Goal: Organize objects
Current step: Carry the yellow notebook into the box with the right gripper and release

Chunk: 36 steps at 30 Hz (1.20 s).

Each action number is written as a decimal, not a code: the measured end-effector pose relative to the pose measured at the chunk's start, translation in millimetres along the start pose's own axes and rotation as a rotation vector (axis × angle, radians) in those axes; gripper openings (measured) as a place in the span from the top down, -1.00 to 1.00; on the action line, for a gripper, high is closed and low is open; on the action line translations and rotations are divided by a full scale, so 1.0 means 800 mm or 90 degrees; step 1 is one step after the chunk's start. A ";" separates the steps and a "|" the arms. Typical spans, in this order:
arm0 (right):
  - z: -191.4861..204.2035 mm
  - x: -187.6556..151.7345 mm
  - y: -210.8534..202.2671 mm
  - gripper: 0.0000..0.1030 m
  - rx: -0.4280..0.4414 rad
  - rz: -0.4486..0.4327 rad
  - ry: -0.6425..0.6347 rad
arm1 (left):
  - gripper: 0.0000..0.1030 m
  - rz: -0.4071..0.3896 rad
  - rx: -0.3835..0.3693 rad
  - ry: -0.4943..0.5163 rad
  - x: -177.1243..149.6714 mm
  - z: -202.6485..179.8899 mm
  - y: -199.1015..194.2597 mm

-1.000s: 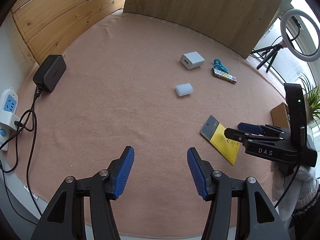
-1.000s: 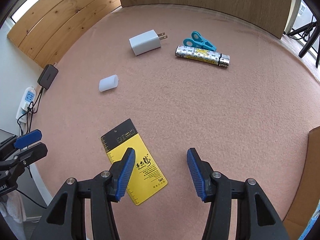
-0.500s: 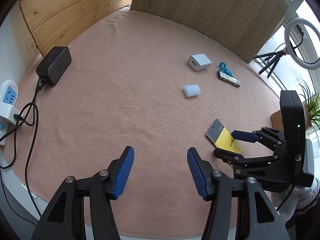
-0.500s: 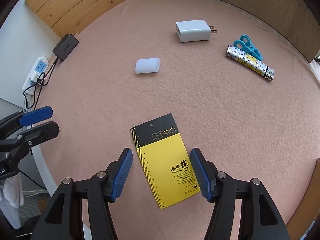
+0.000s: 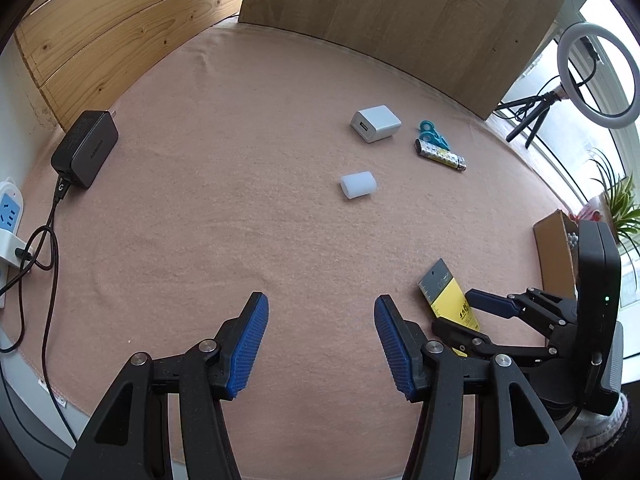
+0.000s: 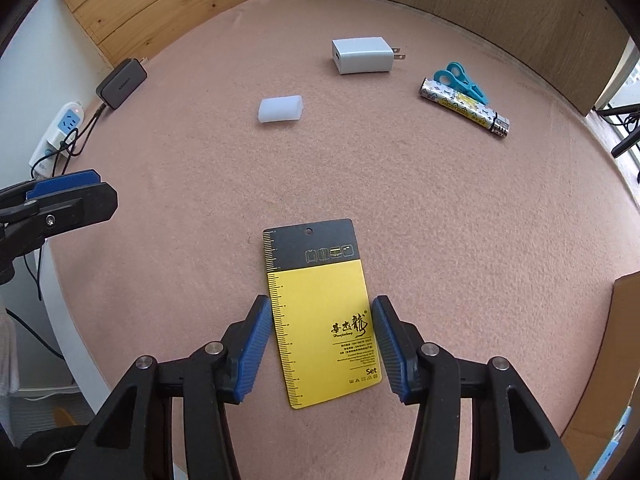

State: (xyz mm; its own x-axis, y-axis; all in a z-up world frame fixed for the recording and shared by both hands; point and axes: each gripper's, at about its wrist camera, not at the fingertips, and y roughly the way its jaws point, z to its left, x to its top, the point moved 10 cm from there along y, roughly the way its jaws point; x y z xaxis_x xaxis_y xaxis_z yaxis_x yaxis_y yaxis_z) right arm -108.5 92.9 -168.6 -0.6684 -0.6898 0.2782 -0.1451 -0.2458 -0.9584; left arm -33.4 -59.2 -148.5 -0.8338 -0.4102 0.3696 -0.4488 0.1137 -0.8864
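A yellow and black card lies flat on the pink cloth. My right gripper points down over it, a blue pad at each long edge. Its jaws are closing with the card between them, and I see no firm press. In the left wrist view the same card shows under the right gripper. My left gripper hovers open over bare cloth with nothing in it. Farther back lie a white charger, a small white block, a teal clip and a patterned tube.
A black power adapter sits at the cloth's left edge, cabled to a white power strip. Wooden panels wall the back. A cardboard box stands at the right, with a ring light beyond it.
My right gripper shifted over the card and rolled, so the card now lies straight between its jaws. The jaws widened, then narrowed onto its edges. The left gripper hardly moved.
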 end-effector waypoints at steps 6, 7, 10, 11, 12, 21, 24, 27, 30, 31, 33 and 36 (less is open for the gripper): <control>-0.029 -0.018 -0.019 0.08 -0.003 -0.018 0.066 | -0.14 0.010 -0.011 0.028 0.002 -0.029 0.011; -0.035 -0.021 -0.025 0.08 -0.005 -0.025 0.078 | -0.14 0.011 -0.013 0.033 0.003 -0.034 0.013; -0.059 -0.028 -0.048 0.08 -0.019 -0.051 0.112 | -0.14 0.016 -0.021 0.052 0.006 -0.053 0.019; -0.069 -0.030 -0.058 0.08 -0.025 -0.061 0.125 | -0.14 0.018 -0.023 0.058 0.006 -0.060 0.022; -0.078 -0.030 -0.065 0.08 -0.032 -0.069 0.137 | -0.14 0.019 -0.026 0.065 0.007 -0.067 0.024; -0.162 -0.061 -0.124 0.08 -0.090 -0.122 0.240 | -0.14 0.029 -0.053 0.124 0.011 -0.133 0.039; -0.182 -0.072 -0.141 0.08 -0.107 -0.138 0.270 | -0.14 0.032 -0.061 0.140 0.012 -0.152 0.044; -0.205 -0.087 -0.157 0.08 -0.130 -0.151 0.297 | -0.14 0.034 -0.068 0.153 0.013 -0.168 0.047; -0.227 -0.101 -0.171 0.08 -0.147 -0.162 0.328 | -0.14 0.036 -0.072 0.164 0.014 -0.180 0.049; -0.235 -0.107 -0.175 0.08 -0.152 -0.164 0.339 | -0.14 0.037 -0.074 0.167 0.014 -0.183 0.050; -0.251 -0.118 -0.181 0.08 -0.162 -0.166 0.362 | -0.14 0.038 -0.075 0.173 0.015 -0.189 0.051; -0.271 -0.136 -0.187 0.08 -0.176 -0.164 0.391 | -0.14 0.039 -0.075 0.178 0.018 -0.193 0.054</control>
State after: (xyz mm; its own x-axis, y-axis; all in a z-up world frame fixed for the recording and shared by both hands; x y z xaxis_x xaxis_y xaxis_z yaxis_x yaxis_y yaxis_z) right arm -172.3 352.6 -69.6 -0.8655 -0.1062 0.4894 -0.4788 -0.1112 -0.8709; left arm -114.3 79.7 -138.4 -0.9095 -0.1367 0.3926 -0.4150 0.2416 -0.8772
